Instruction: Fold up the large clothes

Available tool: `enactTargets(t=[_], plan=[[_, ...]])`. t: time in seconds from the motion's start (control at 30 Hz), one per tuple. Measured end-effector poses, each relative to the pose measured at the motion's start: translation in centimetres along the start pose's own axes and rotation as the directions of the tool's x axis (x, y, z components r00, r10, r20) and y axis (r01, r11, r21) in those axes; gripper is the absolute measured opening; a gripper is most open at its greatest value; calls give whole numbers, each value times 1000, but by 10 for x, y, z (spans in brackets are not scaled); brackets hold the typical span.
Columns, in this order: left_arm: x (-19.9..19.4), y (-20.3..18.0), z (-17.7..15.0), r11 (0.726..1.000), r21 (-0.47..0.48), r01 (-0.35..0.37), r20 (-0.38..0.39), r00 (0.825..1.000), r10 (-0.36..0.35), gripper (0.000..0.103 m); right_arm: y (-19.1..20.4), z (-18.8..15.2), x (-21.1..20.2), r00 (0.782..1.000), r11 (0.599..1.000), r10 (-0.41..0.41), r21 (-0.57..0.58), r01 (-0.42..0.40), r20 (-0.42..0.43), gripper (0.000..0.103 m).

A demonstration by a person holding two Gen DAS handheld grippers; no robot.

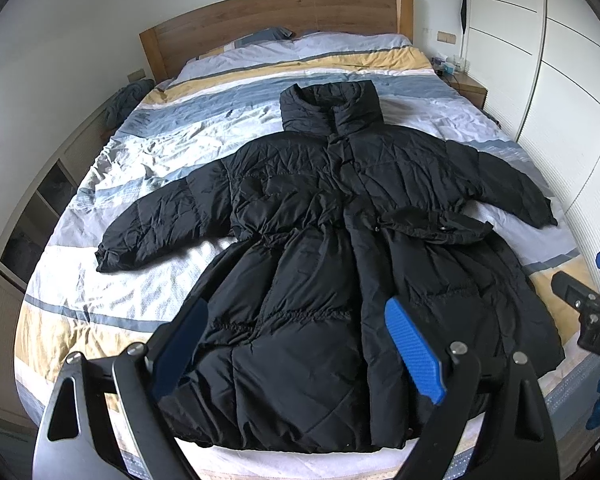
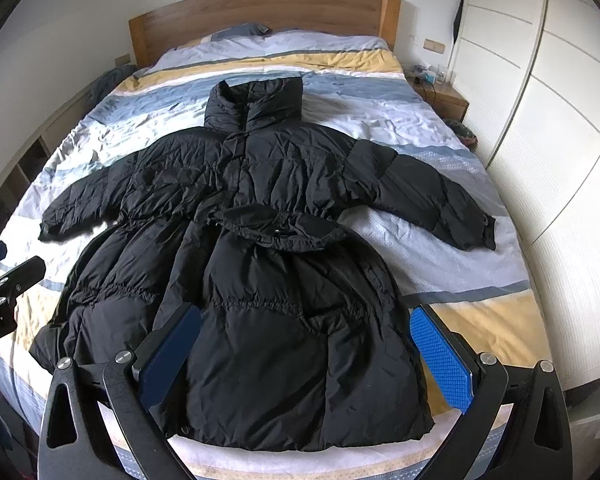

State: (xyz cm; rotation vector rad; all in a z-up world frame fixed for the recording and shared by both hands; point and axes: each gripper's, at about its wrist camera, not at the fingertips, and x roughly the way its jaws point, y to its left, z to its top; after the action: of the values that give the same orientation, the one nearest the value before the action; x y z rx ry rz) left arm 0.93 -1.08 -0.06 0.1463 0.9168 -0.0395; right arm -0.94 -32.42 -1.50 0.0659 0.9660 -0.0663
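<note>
Flat across the bed's striped blue, yellow and white duvet (image 1: 148, 148) lies a long black quilted puffer coat (image 1: 332, 240), collar toward the wooden headboard (image 1: 260, 16), sleeves spread toward both side edges, hem at the foot edge. Left gripper (image 1: 300, 344) and right gripper (image 2: 304, 356) hover over the hem, jaws wide apart, holding nothing. Wooden nightstand (image 2: 444, 98) beside the bed's far corner; white wardrobe (image 2: 540, 80) along one side.

1. The left wrist view looks from the foot of the bed (image 1: 112, 160) toward the wooden headboard (image 1: 276, 20), angled downward, close above the hem of the black coat (image 1: 340, 208).
2. The right wrist view faces the same way from slightly further right.
3. Both share the coat (image 2: 260, 220), bed (image 2: 440, 152), headboard (image 2: 260, 20) and wardrobe (image 2: 540, 80); each catches the other gripper at its edge.
</note>
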Motion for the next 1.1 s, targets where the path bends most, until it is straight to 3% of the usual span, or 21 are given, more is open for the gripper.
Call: enactTargets(t=[0.17,0.33,0.47,0.67,0.77,0.9,1.1], plan=[[-2,-4,10,999,4,-33,-4,999,33,91,-20,4,15,998,997,48,64,-45,-37,103],[6,-9,26,999,-32,-13,-47,999,12,91,-62,10,44,994,988,76,144,-64,-78,103],[19,-12,35,996,-93,6,-82,997,-13,91,-112,17,79,992,971,78,232,-52,-103,103],[43,-19,43,988,-152,-41,-146,989,18,91,-204,32,146,990,917,53,399,2,-127,103],[54,-19,42,986,-154,-72,-172,984,45,91,-248,37,185,989,861,73,508,2,-127,102],[70,-18,39,982,-145,-118,-205,975,87,91,-302,35,236,983,724,157,688,-52,-91,94],[90,-18,35,977,-147,-153,-258,960,112,91,-349,22,286,973,507,232,852,-131,12,93]])
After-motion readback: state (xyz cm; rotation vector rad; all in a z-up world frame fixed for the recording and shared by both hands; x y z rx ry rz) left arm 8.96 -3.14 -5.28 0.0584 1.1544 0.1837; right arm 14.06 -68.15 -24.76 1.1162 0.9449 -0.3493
